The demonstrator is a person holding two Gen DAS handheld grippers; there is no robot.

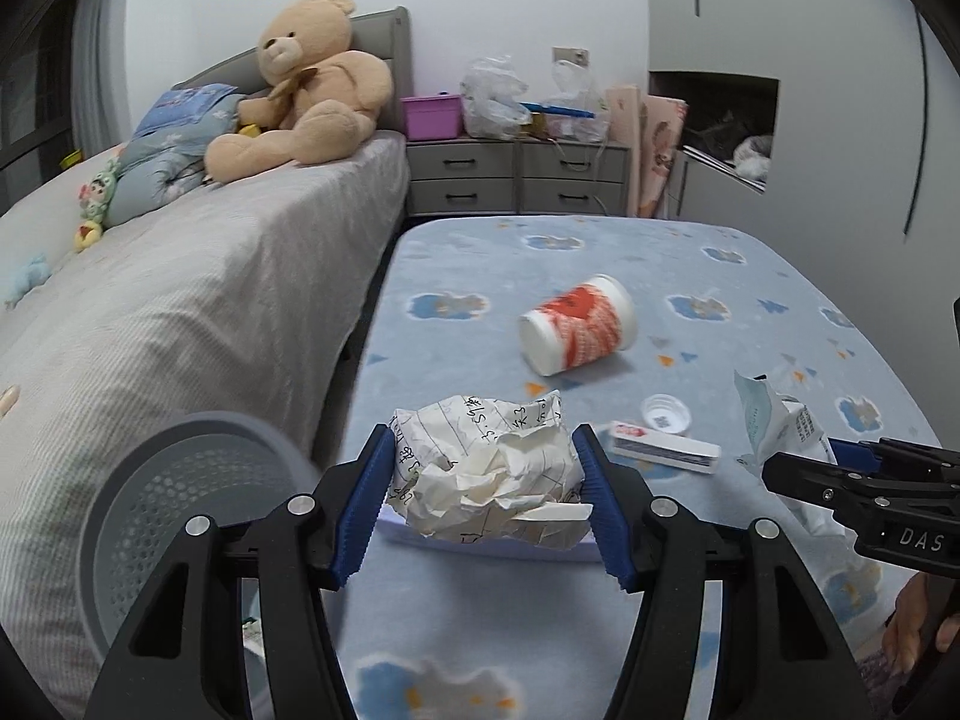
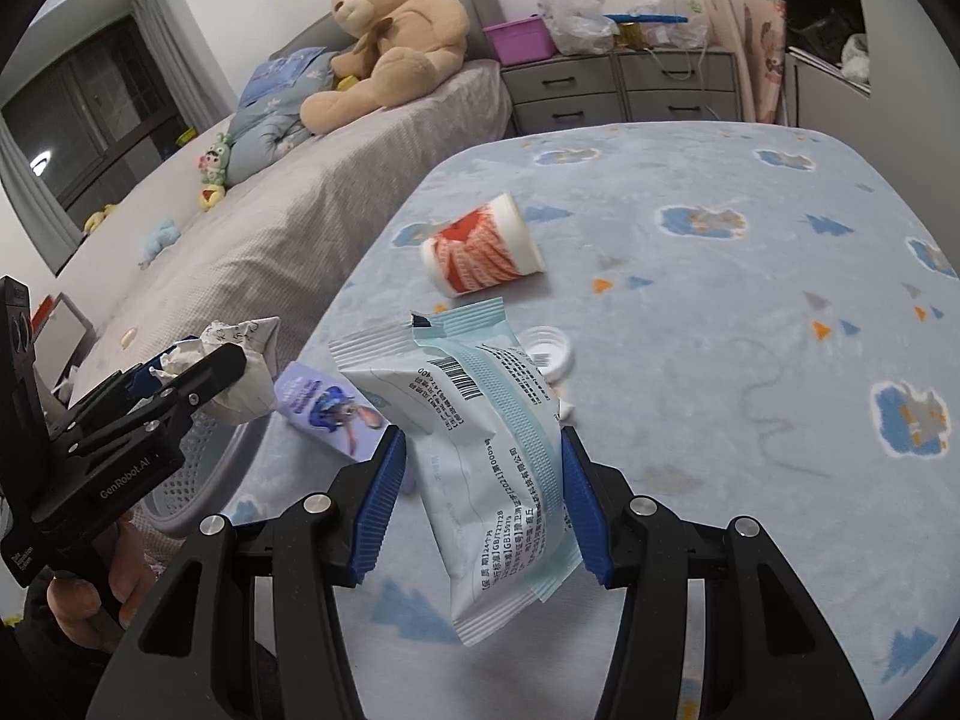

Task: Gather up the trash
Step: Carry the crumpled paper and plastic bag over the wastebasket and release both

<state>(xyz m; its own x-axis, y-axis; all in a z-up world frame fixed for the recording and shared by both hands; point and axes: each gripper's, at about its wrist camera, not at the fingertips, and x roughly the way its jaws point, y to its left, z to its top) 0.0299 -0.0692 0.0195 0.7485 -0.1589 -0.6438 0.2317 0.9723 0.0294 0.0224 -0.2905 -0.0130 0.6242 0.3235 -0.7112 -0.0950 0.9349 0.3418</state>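
While the left tool [image 1: 483, 483] is clamped on a crumpled paper ball [image 1: 492, 471] scribbled with handwriting, the right tool [image 2: 483, 489] grips a pale blue-and-white wrapper [image 2: 480, 456] (barcode side up). Both are held above the cloud-patterned blue worktop [image 2: 720, 300]. A grey perforated bin [image 1: 180, 510] stands near left, beside the bed [image 1: 210, 300]. Farther off on the worktop lie a tipped red-and-white paper cup [image 1: 576, 324], a white cap [image 1: 665, 414] and a small box [image 1: 663, 455], possibly a tube carton.
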